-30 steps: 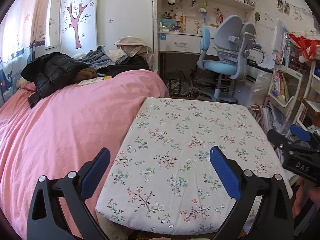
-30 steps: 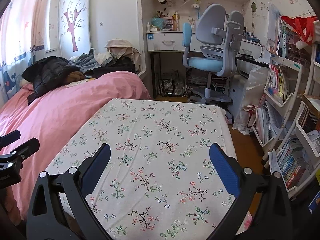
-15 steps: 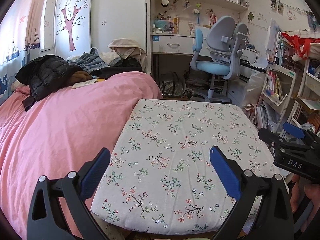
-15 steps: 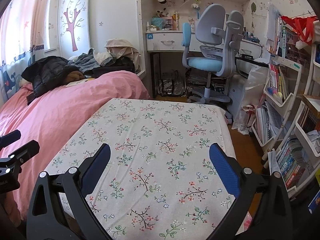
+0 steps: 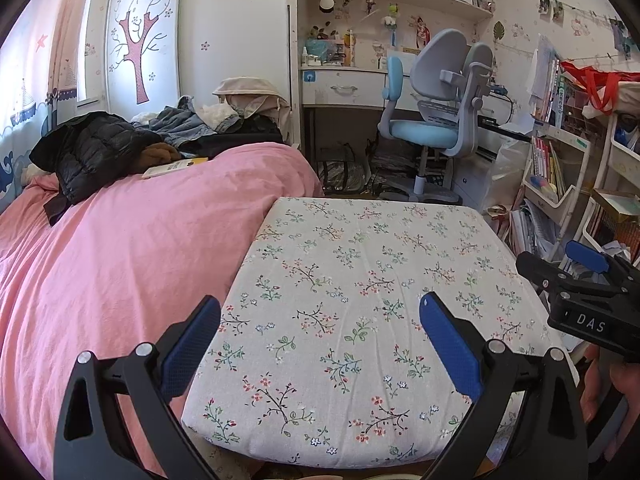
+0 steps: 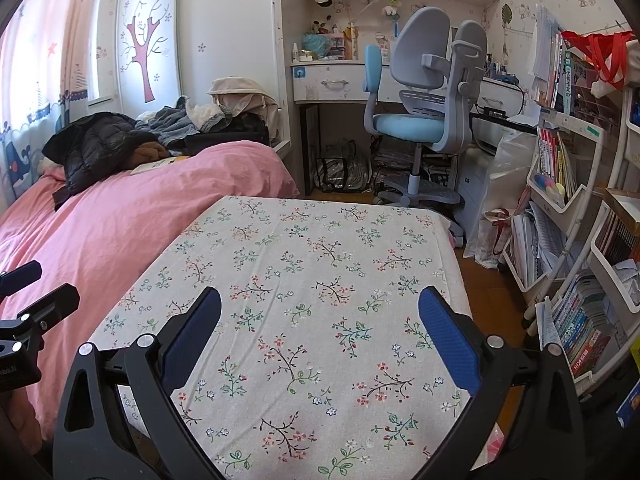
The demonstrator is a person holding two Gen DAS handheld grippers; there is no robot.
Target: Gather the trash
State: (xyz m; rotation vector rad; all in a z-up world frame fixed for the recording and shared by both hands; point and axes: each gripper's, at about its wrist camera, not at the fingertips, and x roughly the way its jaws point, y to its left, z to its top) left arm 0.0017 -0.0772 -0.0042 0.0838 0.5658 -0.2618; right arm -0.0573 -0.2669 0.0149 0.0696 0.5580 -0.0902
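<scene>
My left gripper is open and empty, held above the near end of a table under a floral cloth. My right gripper is open and empty above the same cloth. The right gripper also shows at the right edge of the left wrist view. The left gripper shows at the left edge of the right wrist view. No piece of trash shows on the cloth.
A bed with a pink cover lies left of the table, with a black jacket, clothes and a book on it. A blue and grey desk chair stands before a white desk. Book racks line the right side.
The left wrist view has swung a little to the right and tilted up, so the table sits more central. The right gripper has barely moved. Both stay open.
</scene>
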